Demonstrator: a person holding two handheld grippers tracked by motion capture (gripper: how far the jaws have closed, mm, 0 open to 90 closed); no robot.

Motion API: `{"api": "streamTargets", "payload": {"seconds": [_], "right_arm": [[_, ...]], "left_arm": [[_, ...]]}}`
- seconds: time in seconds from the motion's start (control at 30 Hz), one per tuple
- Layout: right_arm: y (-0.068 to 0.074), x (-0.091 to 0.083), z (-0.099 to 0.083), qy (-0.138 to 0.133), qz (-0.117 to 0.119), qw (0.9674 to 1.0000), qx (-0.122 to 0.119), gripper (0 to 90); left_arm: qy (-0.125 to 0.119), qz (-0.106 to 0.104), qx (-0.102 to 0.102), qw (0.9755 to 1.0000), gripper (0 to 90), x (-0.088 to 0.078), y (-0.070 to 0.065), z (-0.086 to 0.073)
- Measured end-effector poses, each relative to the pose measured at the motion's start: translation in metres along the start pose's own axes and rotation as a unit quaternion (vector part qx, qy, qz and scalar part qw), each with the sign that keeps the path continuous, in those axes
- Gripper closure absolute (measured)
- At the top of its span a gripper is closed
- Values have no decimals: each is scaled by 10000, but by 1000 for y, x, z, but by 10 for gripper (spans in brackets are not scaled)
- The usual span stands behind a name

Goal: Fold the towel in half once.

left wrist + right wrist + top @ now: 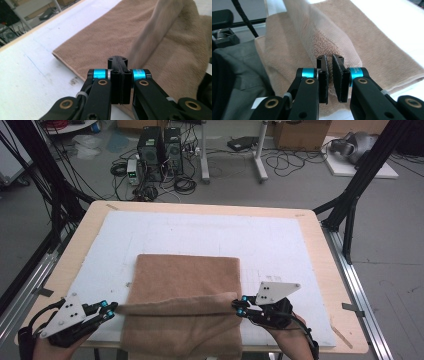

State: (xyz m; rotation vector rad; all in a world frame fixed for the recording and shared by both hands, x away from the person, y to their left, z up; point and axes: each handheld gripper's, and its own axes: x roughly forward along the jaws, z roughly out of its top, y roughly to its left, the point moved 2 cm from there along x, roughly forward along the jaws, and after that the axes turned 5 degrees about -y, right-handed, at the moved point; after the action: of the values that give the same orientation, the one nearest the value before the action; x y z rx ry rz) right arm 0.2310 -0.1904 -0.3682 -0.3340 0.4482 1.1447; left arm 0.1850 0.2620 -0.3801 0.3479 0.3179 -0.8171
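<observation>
Folding towel [185,290] on surface [300,245], lower centre of frame. Left hand-held gripper [111,309] clamped on towel's near-left corner, jaws fully together on cloth. Right hand-held gripper [239,306] pinching near-right corner, jaws nearly together with a fold of cloth between. Near edge lifted and stretched taut between both, hanging over the flat far half. Judged roughly midway: corners taken and raised; carrying edge to far side, laying down, releasing not yet done.

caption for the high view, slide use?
Left gripper and right gripper each pinch a corner of the brown towel, lifting its near edge above the white mat.
</observation>
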Motion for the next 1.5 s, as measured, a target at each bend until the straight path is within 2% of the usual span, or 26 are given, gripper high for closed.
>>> {"api": "streamTargets", "payload": {"seconds": [0.07, 0.17, 0.43, 0.67, 0.9, 1.03, 1.17, 1.3, 1.4, 1.47, 1.5], "right_arm": [[2, 1, -4, -10, 87, 9999, 88, 785], [4, 1, -9, -46, 146, 9996, 219, 730], [3, -8, -24, -179, 58, 9988, 459, 667], [2, -13, -27, -260, -7, 9984, 506, 650], [-8, -9, -25, -227, -113, 9983, 517, 603], [-24, 0, -24, -129, -212, 9979, 603, 553], [-51, 16, -21, -21, -435, 9969, 652, 500], [-79, 34, -15, 93, -630, 9958, 658, 473], [-98, 48, -12, 180, -735, 9947, 690, 443], [-109, 56, -12, 241, -861, 9939, 644, 422], [-114, 60, -12, 284, -895, 9933, 672, 417]], "left_arm": [[18, -106, -23, 9999, 894, 0, -2, -5], [66, -138, -79, 9999, 853, 4, -2, -9], [73, -291, -214, 9993, 779, 23, -2, -14], [70, -310, -222, 9992, 761, 31, -1, -13], [92, -273, -189, 9994, 726, 38, 7, -9], [151, -210, -255, 9993, 670, 51, 18, -8], [199, -64, -400, 9990, 586, 72, 35, -6], [263, 23, -602, 9978, 572, 96, 57, -2], [374, 190, -706, 9966, 542, 113, 71, 1], [459, 356, -697, 9959, 527, 123, 81, 0], [555, 422, -773, 9946, 510, 129, 87, -2]]}}
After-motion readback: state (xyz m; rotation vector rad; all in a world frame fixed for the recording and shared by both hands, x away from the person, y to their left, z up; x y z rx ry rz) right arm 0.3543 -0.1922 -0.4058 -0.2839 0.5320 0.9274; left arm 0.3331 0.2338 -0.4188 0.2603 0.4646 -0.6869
